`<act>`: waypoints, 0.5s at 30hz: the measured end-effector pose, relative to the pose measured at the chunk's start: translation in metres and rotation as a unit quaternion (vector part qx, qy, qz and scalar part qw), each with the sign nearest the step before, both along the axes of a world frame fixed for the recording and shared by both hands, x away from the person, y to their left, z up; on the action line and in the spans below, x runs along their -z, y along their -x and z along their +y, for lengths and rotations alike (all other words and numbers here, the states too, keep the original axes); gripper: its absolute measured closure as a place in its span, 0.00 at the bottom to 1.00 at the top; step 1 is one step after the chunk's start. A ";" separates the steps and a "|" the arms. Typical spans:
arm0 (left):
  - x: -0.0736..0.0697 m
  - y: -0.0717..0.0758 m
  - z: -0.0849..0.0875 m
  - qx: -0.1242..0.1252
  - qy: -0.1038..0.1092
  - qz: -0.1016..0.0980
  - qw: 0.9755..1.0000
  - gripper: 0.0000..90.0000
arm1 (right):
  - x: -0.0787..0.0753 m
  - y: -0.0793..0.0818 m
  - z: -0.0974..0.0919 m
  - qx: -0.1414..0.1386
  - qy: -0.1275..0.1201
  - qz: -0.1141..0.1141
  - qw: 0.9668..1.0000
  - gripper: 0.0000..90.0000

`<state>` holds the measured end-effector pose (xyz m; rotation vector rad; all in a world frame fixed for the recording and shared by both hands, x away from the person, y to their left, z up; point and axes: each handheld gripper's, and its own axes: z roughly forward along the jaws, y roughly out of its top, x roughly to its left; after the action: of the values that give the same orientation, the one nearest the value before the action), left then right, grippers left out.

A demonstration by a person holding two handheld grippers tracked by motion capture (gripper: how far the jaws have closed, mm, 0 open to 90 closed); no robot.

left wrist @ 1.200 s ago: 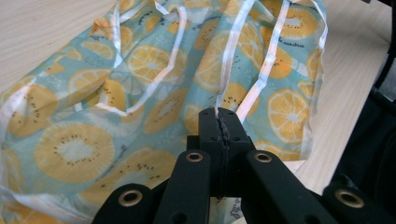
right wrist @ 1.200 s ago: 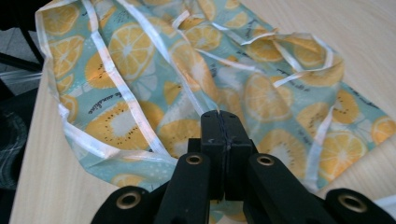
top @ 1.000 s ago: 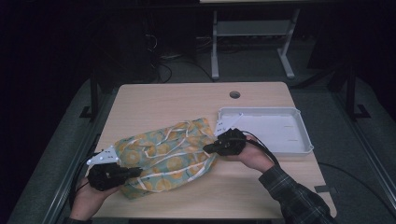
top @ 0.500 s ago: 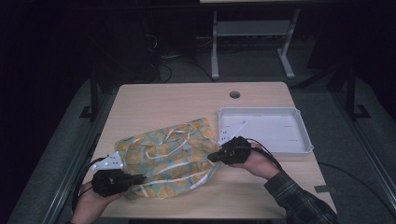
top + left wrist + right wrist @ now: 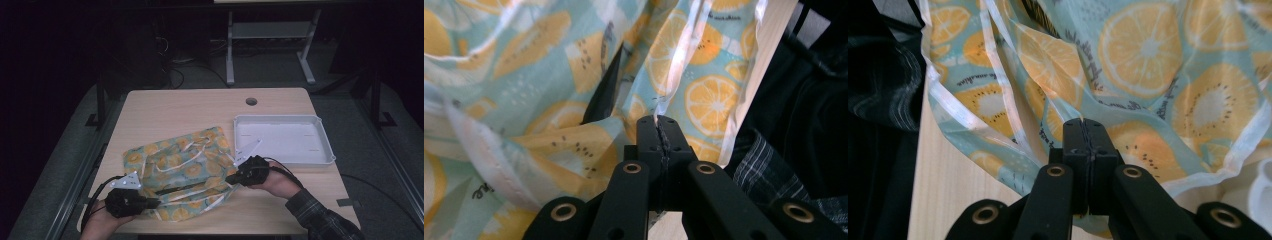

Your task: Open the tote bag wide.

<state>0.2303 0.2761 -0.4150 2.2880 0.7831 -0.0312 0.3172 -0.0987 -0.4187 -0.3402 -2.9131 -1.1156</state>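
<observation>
Fruit-print bag point(image 5: 182, 172), teal w/ orange slices & kiwi, white trim and white handles, lies crumpled on the near half of the wooden table point(image 5: 200, 107), its right edge just beside the white tray point(image 5: 322, 145). Dark slit of the bag's mouth shows across its near part in the high view.

Left gripper point(image 5: 150, 203) sits at the bag's near-left corner, by the table's front edge; jaws pressed together, pinching the white-trimmed cloth edge, which rises from the tips in the left gripper view point(image 5: 659, 125). Right gripper point(image 5: 231, 178) is at the bag's right edge, near the tray's front-left corner; jaws also pressed together, and in the right gripper view point(image 5: 1087, 125) the tips lie against the cloth, seemingly pinching a fold, tho the cloth between them isn't clearly visible.

Hands come in from the bottom; plaid sleeve point(image 5: 320, 220) on the right arm. Tray looks empty. Round hole point(image 5: 251, 101) in the table's far side. Floor & metal frame point(image 5: 270, 35) beyond are dark.
</observation>
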 end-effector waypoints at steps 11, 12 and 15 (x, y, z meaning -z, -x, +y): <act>0.018 -0.001 -0.012 0.018 -0.067 0.014 0.998 0.99 | 0.023 -0.001 0.011 -0.015 0.056 0.010 0.998 0.99; 0.019 -0.001 -0.012 0.021 -0.074 0.016 0.997 0.99 | 0.025 0.000 0.013 -0.016 0.061 0.010 0.998 0.99; 0.023 -0.001 -0.014 0.024 -0.090 0.015 0.996 0.99 | 0.030 0.000 0.016 -0.023 0.074 0.005 0.997 0.99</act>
<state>0.2315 0.2618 -0.4383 2.4822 0.7733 -0.0165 0.3174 -0.0828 -0.4490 -0.2765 -2.9866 -0.8910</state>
